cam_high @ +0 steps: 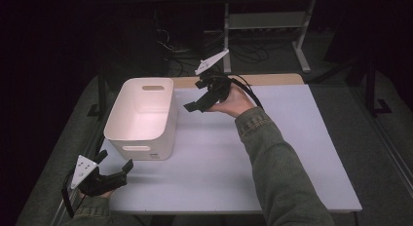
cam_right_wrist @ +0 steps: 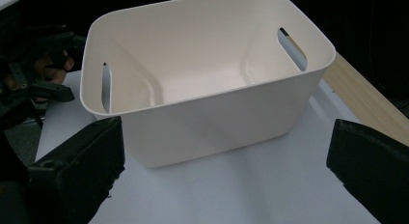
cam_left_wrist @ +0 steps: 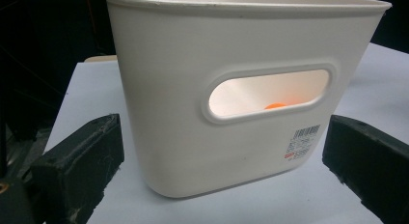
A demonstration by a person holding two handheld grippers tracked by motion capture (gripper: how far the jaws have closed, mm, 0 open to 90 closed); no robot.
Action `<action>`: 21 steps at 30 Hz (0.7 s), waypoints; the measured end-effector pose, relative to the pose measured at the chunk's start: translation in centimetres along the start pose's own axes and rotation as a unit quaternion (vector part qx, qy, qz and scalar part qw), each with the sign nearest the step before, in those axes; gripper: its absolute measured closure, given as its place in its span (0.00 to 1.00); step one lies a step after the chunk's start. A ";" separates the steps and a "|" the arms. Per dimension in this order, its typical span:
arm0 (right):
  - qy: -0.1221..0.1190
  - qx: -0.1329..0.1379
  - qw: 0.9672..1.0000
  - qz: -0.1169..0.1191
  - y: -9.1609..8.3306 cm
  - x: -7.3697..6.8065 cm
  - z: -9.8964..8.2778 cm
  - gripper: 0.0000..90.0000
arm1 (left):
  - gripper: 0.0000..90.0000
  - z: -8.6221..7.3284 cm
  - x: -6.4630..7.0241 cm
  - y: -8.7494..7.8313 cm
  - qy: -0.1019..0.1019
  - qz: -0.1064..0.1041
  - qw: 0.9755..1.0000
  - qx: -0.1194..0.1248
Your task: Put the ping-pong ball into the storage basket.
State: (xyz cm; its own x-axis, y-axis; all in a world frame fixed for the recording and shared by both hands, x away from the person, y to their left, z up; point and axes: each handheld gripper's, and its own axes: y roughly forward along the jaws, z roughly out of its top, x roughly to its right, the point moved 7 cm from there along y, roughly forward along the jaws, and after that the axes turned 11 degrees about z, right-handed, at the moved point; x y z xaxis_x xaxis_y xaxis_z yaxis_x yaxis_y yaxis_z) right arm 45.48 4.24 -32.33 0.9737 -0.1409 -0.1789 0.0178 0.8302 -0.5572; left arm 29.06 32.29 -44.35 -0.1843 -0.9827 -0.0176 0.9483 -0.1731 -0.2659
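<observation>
A white plastic bin (cam_high: 141,116) with handle slots stands on the left part of the pale table (cam_high: 219,162). My left gripper (cam_high: 116,161) sits low at the table's near left corner, just in front of the bin, jaws apart and holding nothing. In the left gripper view the bin's near wall (cam_left_wrist: 169,113) is close between the open jaws, and a small orange thing (cam_left_wrist: 276,106) shows through the slot. My right gripper (cam_high: 196,95) hovers just right of the bin's far end, open and empty, facing the bin (cam_right_wrist: 212,103).
A barcode label (cam_left_wrist: 303,143) is stuck low on the bin's near wall. A wooden strip (cam_high: 272,80) runs along the table's far edge. Behind it stand a metal frame (cam_high: 265,21) and cables (cam_high: 180,46) on the dark floor.
</observation>
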 end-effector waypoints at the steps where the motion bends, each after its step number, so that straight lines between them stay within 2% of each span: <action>1: 0.000 0.000 1.000 -0.001 -0.2 0.0 -0.1 0.00 | 0.00 0.0 0.0 0.0 0.000 0.000 1.000 0.000; 21: 0.022 0.017 0.999 -0.021 -1.9 0.3 -3.0 0.00 | 0.00 0.0 0.0 0.0 -0.001 0.002 1.000 0.000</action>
State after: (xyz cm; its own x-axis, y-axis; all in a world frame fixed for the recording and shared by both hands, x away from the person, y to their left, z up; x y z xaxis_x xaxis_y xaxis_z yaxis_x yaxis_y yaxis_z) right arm 45.04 0.99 -33.77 0.9609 -0.1992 -0.1922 0.0671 0.8412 -0.5366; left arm 29.09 32.29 -44.38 -0.1799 -0.9835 -0.0165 0.9490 -0.1691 -0.2660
